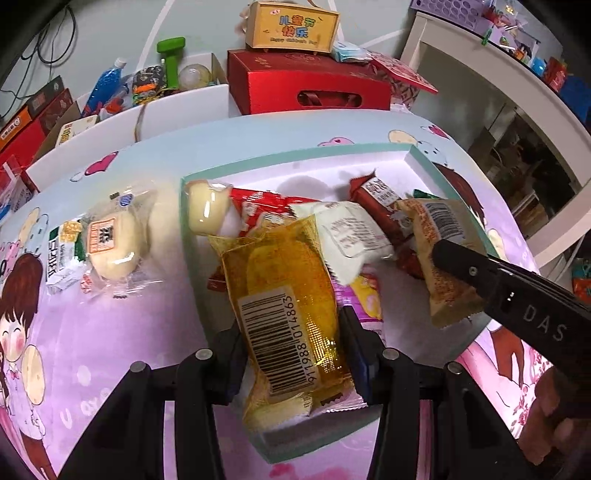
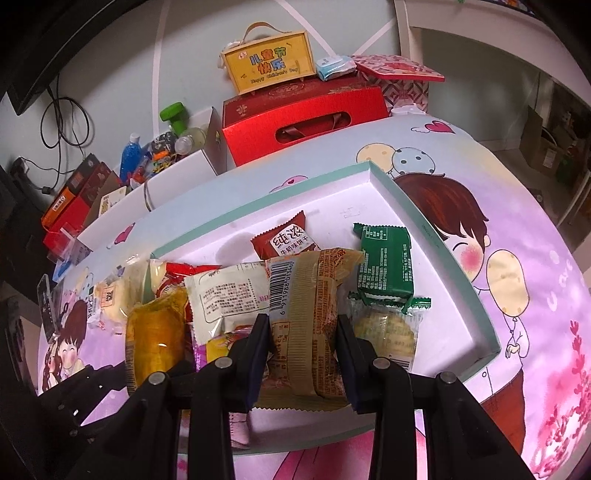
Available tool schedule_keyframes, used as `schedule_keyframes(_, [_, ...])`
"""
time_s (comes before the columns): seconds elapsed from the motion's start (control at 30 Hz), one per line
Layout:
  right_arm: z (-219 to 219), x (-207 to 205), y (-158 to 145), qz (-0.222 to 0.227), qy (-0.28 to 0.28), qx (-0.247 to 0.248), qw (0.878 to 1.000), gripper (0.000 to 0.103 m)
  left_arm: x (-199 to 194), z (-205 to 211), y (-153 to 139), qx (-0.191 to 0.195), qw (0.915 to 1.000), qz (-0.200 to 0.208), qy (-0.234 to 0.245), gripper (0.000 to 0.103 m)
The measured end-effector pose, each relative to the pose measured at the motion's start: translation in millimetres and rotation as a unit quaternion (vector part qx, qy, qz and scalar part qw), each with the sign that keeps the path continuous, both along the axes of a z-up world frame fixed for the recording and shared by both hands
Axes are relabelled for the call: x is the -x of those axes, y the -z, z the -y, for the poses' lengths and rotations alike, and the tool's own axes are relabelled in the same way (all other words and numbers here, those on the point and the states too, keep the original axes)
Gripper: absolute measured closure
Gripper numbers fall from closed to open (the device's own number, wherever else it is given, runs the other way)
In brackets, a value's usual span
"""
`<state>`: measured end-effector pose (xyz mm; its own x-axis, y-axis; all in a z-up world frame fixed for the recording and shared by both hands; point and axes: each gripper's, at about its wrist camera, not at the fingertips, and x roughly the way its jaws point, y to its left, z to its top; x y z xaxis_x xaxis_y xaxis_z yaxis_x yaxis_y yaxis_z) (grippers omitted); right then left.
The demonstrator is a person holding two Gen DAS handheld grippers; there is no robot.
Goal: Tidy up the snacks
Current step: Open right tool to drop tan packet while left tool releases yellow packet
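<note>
A shallow white tray with a teal rim (image 1: 295,158) (image 2: 436,229) lies on the cartoon-print table. My left gripper (image 1: 291,328) is shut on a clear yellow cake packet (image 1: 291,295) (image 2: 155,332), holding it over the tray's near left part. My right gripper (image 2: 303,332) (image 1: 476,273) is shut on a tan snack packet with a barcode (image 2: 306,314) (image 1: 439,240), held over the tray's middle. Inside the tray lie a white packet (image 2: 229,295), a dark red biscuit packet (image 2: 288,240), a green packet (image 2: 388,266), a clear cookie packet (image 2: 388,332) and red wrappers (image 1: 258,210).
Pale buns in clear wrappers (image 1: 110,240) lie on the table left of the tray. Behind the table stand a red gift box (image 1: 310,85) with a yellow box (image 1: 291,26) on top, and a white bin of bottles and toys (image 1: 147,85). White shelving (image 1: 491,92) is at right.
</note>
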<state>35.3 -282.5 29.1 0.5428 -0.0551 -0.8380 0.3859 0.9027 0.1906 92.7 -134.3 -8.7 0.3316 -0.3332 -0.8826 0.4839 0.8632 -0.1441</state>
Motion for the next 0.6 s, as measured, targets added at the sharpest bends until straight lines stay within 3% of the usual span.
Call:
schedule_keyframes(0.37, [-0.1,-0.5,0.4,-0.010,0.004,0.005,1.000,0.064,-0.2,-2.7,-5.7,-0.001,0.9999,-0.006,-0.009,0.051])
schedule_keyframes(0.43, [0.4,-0.4,-0.4,-0.009,0.005,0.005,1.000,0.059,-0.4,-4.7,-8.7,0.003,0.9999,-0.008,-0.011,0.040])
schedule_keyframes(0.5, [0.8,0.2,-2.8,-0.006,0.008,0.006,1.000,0.035,0.0,-6.8,-12.7,0.008,0.9999,-0.006,-0.013,0.038])
schedule_keyframes(0.6, [0.0,2.0,-7.3,0.002,0.011,0.014,1.000,0.034,-0.9,-12.9,-19.4,0.011,0.9997,0.002,-0.022,0.038])
